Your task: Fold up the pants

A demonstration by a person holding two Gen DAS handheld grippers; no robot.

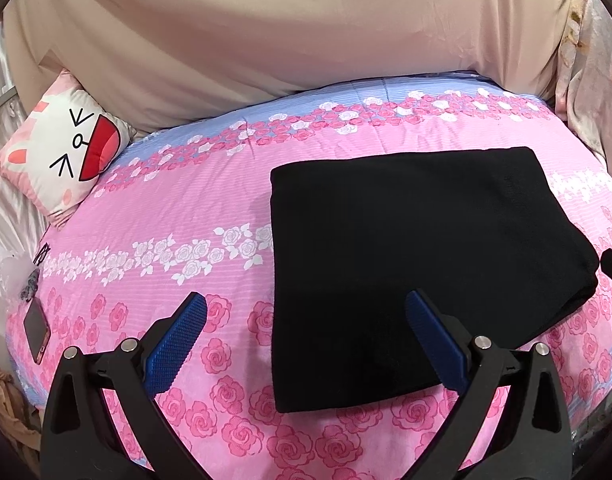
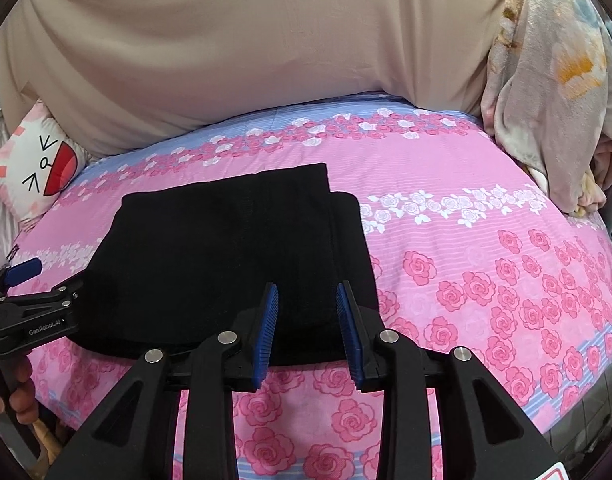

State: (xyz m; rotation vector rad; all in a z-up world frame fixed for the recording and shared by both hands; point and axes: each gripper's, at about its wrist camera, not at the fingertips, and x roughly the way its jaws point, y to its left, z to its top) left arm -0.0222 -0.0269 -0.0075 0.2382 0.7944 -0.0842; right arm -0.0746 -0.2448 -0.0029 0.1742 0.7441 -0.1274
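Two grippers are hovering over one folded garment. Pants (image 1: pixel 409 272): black, lying as a flat rectangular bundle on the pink rose-print bedspread (image 1: pixel 178 200), toward the near edge of the bed; in the right wrist view one under-layer is sticking out past the top layer at the far side, so the stack is not quite square. Left gripper (image 1: pixel 306 320): jaws standing wide apart, holding nothing, poised above the bundle's near left corner, one blue pad (image 1: pixel 178 344) over bare bedspread, the other over cloth. Right gripper (image 2: pixel 306 308): jaws standing partly apart, holding nothing, poised above the near right edge of the pants. Judgement: the folding is looking nearly finished, with the step in hand being either a last fold or a tidying of the bundle. To do it well, each gripper should be coming down on a near corner, pinching every layer together rather than the top one alone, then lifting both corners evenly and laying them over to the far edge, keeping the cloth taut between them so no crease is forming. The protruding layer should be getting tucked in line. Sundries: cat-face cushion (image 1: pixel 62 148) at far left; phone (image 1: pixel 36 332) at near left; beige sheet (image 1: pixel 286 28) hanging behind; pale floral blanket (image 2: pixel 545 92) at far right.
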